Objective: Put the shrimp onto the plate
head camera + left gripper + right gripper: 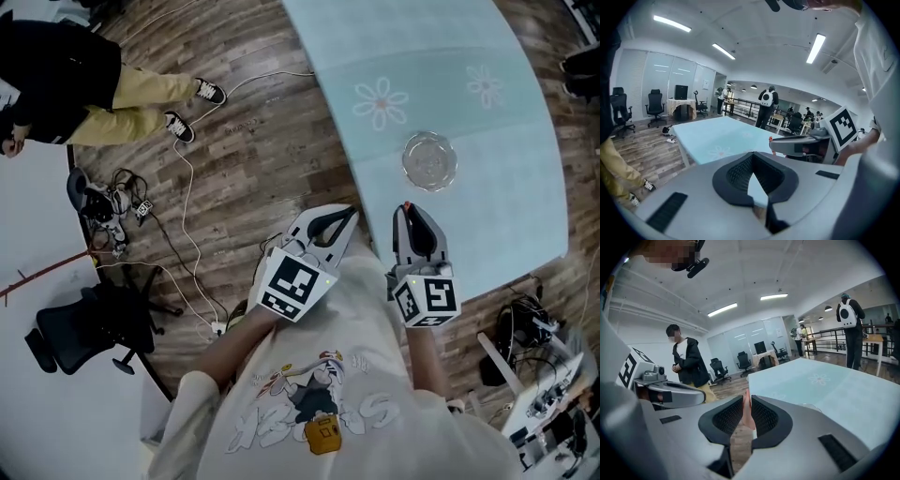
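A clear glass plate (429,161) lies on the light blue flowered tablecloth (487,187), just ahead of both grippers. My right gripper (408,211) hovers over the table's near edge, short of the plate, shut on a small orange-pink shrimp (406,203). In the right gripper view the shrimp (746,417) is pinched upright between the black pads (765,416). My left gripper (351,213) hangs beside the table's left edge over the wooden floor, shut and holding nothing. From the left gripper view the right gripper (801,144) shows with the shrimp (770,138) at its tip.
A person in a black jacket and tan trousers (84,89) stands on the wooden floor at far left. Cables (187,225) trail across the floor, with a black office chair (84,328) at lower left. Equipment and wires (539,375) crowd the lower right.
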Available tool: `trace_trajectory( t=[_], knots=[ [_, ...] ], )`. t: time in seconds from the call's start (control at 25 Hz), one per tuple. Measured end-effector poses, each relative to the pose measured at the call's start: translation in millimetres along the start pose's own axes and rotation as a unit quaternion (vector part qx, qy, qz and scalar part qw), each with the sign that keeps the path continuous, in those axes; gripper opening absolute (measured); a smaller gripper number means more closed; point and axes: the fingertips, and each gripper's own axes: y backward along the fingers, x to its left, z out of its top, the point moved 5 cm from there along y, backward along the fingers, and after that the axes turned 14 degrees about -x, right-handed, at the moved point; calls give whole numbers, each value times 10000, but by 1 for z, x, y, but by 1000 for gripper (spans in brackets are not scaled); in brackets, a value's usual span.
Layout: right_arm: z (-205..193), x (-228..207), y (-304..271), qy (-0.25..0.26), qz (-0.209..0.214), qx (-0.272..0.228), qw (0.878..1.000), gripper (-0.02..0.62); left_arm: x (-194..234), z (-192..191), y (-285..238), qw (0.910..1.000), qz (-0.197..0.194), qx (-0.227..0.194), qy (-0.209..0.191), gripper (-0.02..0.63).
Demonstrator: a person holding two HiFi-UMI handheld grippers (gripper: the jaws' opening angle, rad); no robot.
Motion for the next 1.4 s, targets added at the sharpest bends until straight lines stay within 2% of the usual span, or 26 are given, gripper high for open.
trace_trajectory(
  t=[0.28,0.48,0.72,0.84,1.04,1.4],
  knots=[
    [-13,-19,-13,-245,-94,217,9994,74,4,-18,-20,9991,-114,382,122,8],
    [-16,-36,-30,-270,-291,145,9991,74,16,-36,-39,9990,-109,424,58,8],
    [-21,-53,-36,-103,-374,320,9987,74,8,-43,-69,9982,-315,510,-27,8],
    [-28,-59,-40,-147,-395,440,9981,74,5,-47,-79,9980,-370,517,55,8],
    [-52,-81,-58,-516,-558,656,9949,74,15,-69,-99,9965,-165,763,285,8],
    [-77,-113,-71,-422,-839,906,9914,74,14,-110,-118,9923,-98,1122,520,8]
  ],
)
